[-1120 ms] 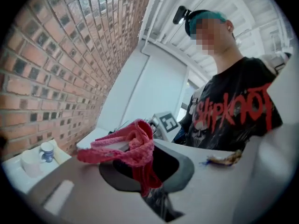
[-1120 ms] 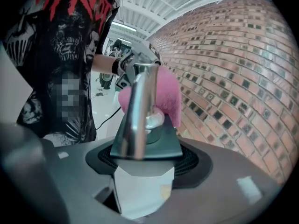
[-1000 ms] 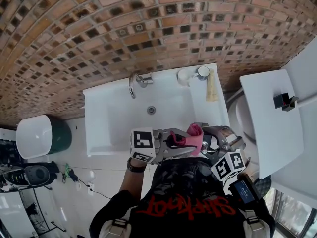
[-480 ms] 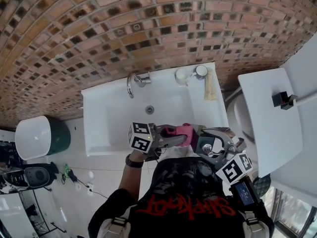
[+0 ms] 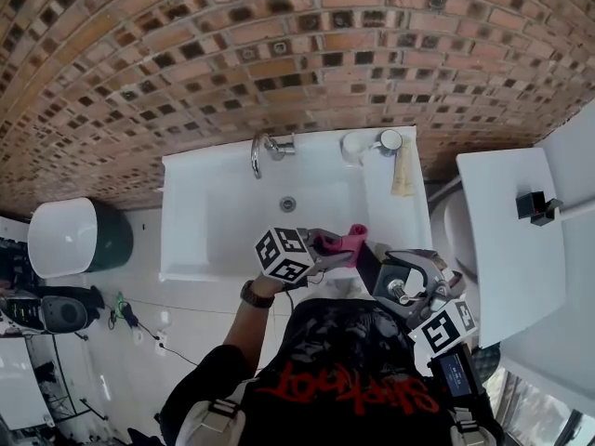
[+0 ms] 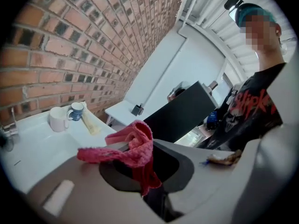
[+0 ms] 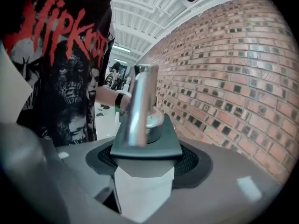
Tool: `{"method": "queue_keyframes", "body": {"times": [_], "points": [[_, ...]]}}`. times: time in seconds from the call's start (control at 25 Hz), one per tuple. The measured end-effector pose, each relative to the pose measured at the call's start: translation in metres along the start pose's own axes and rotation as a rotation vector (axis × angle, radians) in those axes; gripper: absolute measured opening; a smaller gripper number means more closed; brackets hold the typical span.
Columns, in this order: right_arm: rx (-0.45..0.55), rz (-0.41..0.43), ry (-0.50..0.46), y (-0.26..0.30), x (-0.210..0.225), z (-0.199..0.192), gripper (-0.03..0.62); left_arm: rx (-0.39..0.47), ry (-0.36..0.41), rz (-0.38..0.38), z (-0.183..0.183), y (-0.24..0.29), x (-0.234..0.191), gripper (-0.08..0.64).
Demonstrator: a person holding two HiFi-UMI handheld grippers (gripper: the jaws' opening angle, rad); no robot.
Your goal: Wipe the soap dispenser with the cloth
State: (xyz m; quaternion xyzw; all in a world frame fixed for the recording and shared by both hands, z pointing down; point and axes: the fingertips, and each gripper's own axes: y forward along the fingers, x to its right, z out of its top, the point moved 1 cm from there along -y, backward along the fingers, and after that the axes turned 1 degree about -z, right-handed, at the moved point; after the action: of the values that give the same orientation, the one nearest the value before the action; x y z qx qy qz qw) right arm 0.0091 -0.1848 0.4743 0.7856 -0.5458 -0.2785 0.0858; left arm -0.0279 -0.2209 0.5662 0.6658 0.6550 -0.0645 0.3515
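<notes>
Two grippers sit close to my chest, both loaded. The left gripper (image 6: 145,164) has its jaws pinched together on the cloth (image 6: 135,143), a pink, knitted bunch that stands up over the jaws, with one flap draped to the side. The right gripper (image 7: 147,160) is clamped wide on the dispenser (image 7: 142,192), with the white body between the jaws, a dark square top above it and the chrome pump (image 7: 140,101) rising tilted from that.

From the head view, the cloth is just beside the dispenser, over the front edge of the sink (image 5: 191,226). I can't tell whether they touch.

Farther out, the basin has its drain (image 5: 288,203) in the middle and the tap (image 5: 265,147) at the back rim. At the back right corner stand a white mug (image 5: 353,144) and a blue mug (image 5: 389,140), touching or nearly so, with a pale tube (image 5: 403,173) lying just in front of them.

A white counter (image 5: 507,240) stands to the right of the sink, and a brick wall (image 5: 279,54) runs behind it all.
</notes>
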Motion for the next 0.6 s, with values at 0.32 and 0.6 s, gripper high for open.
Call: {"method": "queue_keyframes", "body": {"times": [0.32, 0.6], "points": [[-0.067, 0.012, -0.032, 0.004, -0.008, -0.019, 0.31, -0.011, -0.006, -0.113, 0.015, 0.006, 0.035, 0.043], [-0.165, -0.013, -0.047, 0.007, -0.008, -0.05, 0.31, 0.202, 0.074, -0.484, 0.071, -0.016, 0.119, 0.043]]}}
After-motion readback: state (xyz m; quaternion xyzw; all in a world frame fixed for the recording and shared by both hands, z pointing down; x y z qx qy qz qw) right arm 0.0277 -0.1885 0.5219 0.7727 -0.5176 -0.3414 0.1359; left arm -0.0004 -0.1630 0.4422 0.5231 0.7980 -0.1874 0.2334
